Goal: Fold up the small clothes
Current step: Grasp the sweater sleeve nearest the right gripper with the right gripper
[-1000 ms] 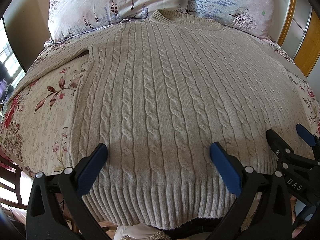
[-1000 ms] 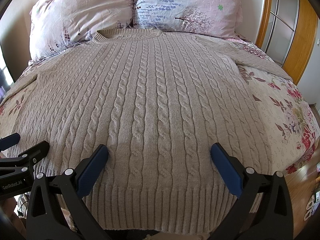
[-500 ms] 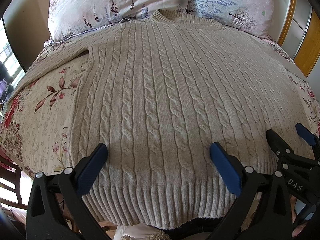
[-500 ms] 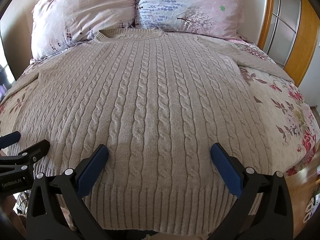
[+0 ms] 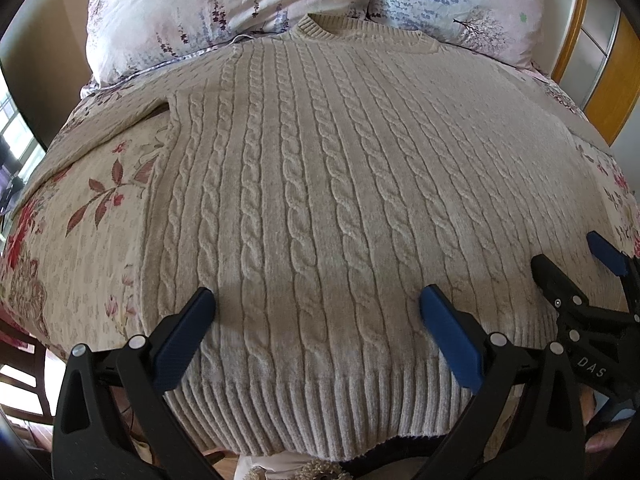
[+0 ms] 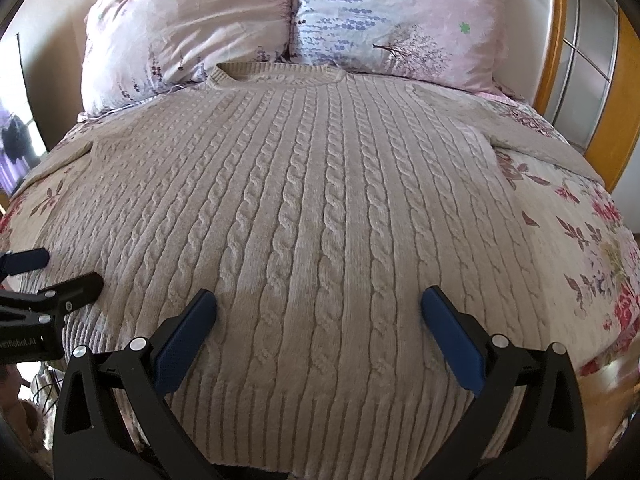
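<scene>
A beige cable-knit sweater (image 5: 320, 184) lies flat, front up, on a floral bed, collar toward the pillows and ribbed hem toward me; it also shows in the right wrist view (image 6: 320, 220). Its sleeves spread out to both sides. My left gripper (image 5: 316, 300) is open and empty, hovering over the left part of the hem. My right gripper (image 6: 318, 300) is open and empty over the right part of the hem. Each gripper shows in the other's view: the right one (image 5: 576, 264) at the right edge, the left one (image 6: 60, 272) at the left edge.
Two pink and blue floral pillows (image 6: 192, 28) (image 6: 392, 20) stand at the head of the bed. A floral bedspread (image 5: 80, 232) lies under the sweater. A wooden-framed sliding door (image 6: 592, 64) is at the right. A window (image 5: 12, 136) is at the left.
The right wrist view has tilted slightly, so the sweater and pillows sit a little lower in the frame. The left gripper has barely moved. Both stay open.
</scene>
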`<state>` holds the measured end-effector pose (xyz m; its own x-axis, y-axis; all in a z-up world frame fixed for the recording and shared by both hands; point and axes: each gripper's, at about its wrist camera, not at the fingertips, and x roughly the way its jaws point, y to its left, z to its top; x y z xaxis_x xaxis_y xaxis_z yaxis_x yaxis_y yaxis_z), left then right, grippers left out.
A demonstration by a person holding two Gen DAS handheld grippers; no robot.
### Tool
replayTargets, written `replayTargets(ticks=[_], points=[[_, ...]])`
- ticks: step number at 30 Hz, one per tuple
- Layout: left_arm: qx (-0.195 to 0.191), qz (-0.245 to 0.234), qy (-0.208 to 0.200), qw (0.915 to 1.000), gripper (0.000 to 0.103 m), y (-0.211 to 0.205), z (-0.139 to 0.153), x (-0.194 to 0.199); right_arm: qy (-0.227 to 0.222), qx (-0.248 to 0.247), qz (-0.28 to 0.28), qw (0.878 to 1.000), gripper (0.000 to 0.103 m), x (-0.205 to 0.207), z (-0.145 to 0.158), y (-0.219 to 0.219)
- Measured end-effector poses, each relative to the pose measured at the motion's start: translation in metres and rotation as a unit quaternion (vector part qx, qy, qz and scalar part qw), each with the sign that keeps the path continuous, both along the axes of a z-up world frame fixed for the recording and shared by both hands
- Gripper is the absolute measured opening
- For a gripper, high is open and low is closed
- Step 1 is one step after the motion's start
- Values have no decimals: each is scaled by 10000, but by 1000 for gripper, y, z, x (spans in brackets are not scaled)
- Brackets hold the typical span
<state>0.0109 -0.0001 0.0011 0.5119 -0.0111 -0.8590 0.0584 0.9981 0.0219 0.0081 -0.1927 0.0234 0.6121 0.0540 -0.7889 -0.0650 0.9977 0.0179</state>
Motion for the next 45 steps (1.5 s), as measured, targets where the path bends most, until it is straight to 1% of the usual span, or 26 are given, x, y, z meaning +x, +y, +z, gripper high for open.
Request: replayTargets(ticks=[4, 6, 8, 9, 11, 13, 14, 15, 16, 17, 18, 19, 20, 23, 24, 25, 26, 28, 31, 33, 36, 39, 42, 43, 45], points=[[-49, -55, -149, 9999, 101, 2, 0, 6, -138, 57, 232, 9996, 102, 3, -1, -1], [-80, -104, -254, 9996, 101, 2, 0, 9, -118, 87, 320, 9994, 102, 8, -1, -3], [-175, -160, -339, 9991, 101, 4, 1, 13, -84, 343, 178, 9992, 102, 16, 3, -18], [-272, -201, -407, 9986, 101, 6, 2, 15, -93, 525, 76, 9985, 102, 21, 6, -28], [-562, -307, -554, 9964, 101, 12, 5, 19, -134, 913, -349, 9951, 102, 35, 16, -59], [-820, -419, -676, 9935, 101, 18, 9, 26, -197, 1188, -893, 9887, 95, 52, 27, -96], [-852, -435, -720, 9928, 101, 19, 11, 29, -230, 1326, -1147, 9842, 87, 59, 32, -115], [-813, -425, -790, 9927, 101, 21, 13, 32, -230, 1523, -1484, 9769, 80, 71, 36, -140], [-715, -412, -840, 9930, 101, 21, 15, 36, -220, 1677, -1659, 9715, 73, 78, 36, -156], [-626, -416, -886, 9932, 101, 22, 17, 39, -210, 1875, -1844, 9646, 68, 86, 36, -175], [-519, -415, -924, 9935, 101, 23, 19, 43, -129, 2138, -2153, 9528, 60, 99, 32, -201], [-472, -411, -934, 9937, 101, 24, 21, 47, -49, 2289, -2354, 9445, 53, 107, 28, -216], [-448, -408, -925, 9939, 101, 26, 23, 52, 46, 2465, -2588, 9339, 51, 114, 23, -232], [-411, -356, -886, 9946, 101, 35, 29, 64, 280, 2861, -3326, 8982, 49, 131, 4, -279], [-382, -355, -892, 9946, 101, 38, 32, 70, 302, 2911, -3451, 8918, 49, 133, 0, -286], [-375, -358, -905, 9945, 101, 41, 35, 75, 330, 2972, -3660, 8813, 49, 136, -5, -297], [-382, -355, -903, 9945, 101, 44, 36, 79, 348, 2992, -3764, 8761, 49, 137, -8, -301], [-484, -365, -852, 9945, 101, 50, 39, 90, 362, 3197, -3976, 8593, 49, 140, -16, -315], [-746, -380, -844, 9929, 101, 60, 41, 103, 215, 3370, -4105, 8470, 49, 144, -18, -328], [-679, -352, -870, 9933, 101, 60, 41, 110, 154, 3437, -4209, 8393, 45, 147, -20, -336], [-614, -358, -838, 9939, 101, 60, 42, 121, 123, 3446, -4340, 8323, 35, 152, -22, -346], [-816, -355, -789, 9929, 101, 63, 42, 130, 29, 3338, -4505, 8280, 31, 149, -21, -356], [-974, -400, -845, 9908, 101, 64, 43, 138, -94, 3303, -4595, 8244, 22, 144, -23, -361], [-991, -418, -868, 9904, 101, 64, 43, 141, -128, 3215, -4597, 8277, 21, 144, -23, -360], [-1040, -431, -854, 9900, 101, 63, 42, 149, -128, 2960, -4540, 8403, 13, 146, -21, -358]])
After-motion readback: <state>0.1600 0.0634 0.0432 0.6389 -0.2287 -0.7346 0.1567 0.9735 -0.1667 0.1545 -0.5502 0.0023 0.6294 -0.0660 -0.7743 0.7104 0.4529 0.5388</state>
